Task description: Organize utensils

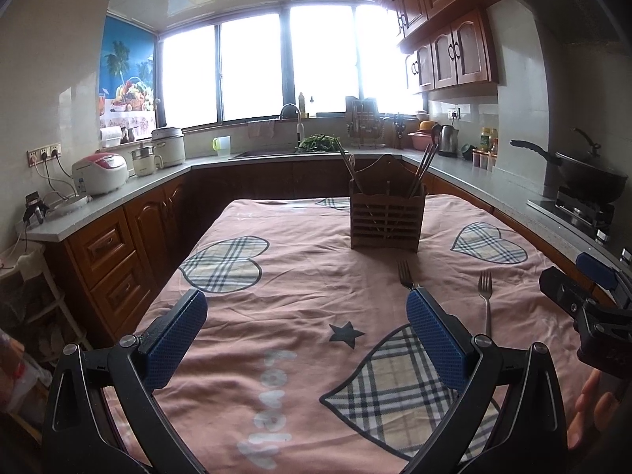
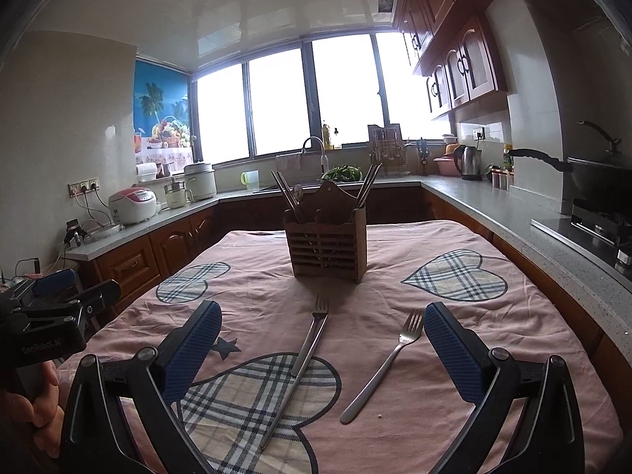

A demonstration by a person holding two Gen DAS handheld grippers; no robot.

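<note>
A slatted wooden utensil holder [image 2: 325, 248] stands mid-table with chopsticks leaning out of both ends; the left wrist view shows the holder [image 1: 388, 220] too. Two steel forks lie on the pink cloth in front of it: a long fork [image 2: 306, 349] across a plaid heart and a shorter fork [image 2: 385, 365] to its right. My right gripper [image 2: 322, 349] hovers open just above them, both forks between its blue pads. My left gripper [image 1: 307, 333] is open and empty, further left; one fork [image 1: 485, 296] shows past its right pad, the other fork [image 1: 405, 273] pokes out behind that pad.
The table wears a pink cloth [image 2: 395, 276] with plaid hearts. Kitchen counters wrap around it: rice cookers [image 1: 100, 172] at left, sink and tap [image 1: 290, 112] at the back, kettle [image 1: 448, 140], wok on the stove [image 1: 588, 173] at right. A person's hand [image 1: 592, 410] holds each tool.
</note>
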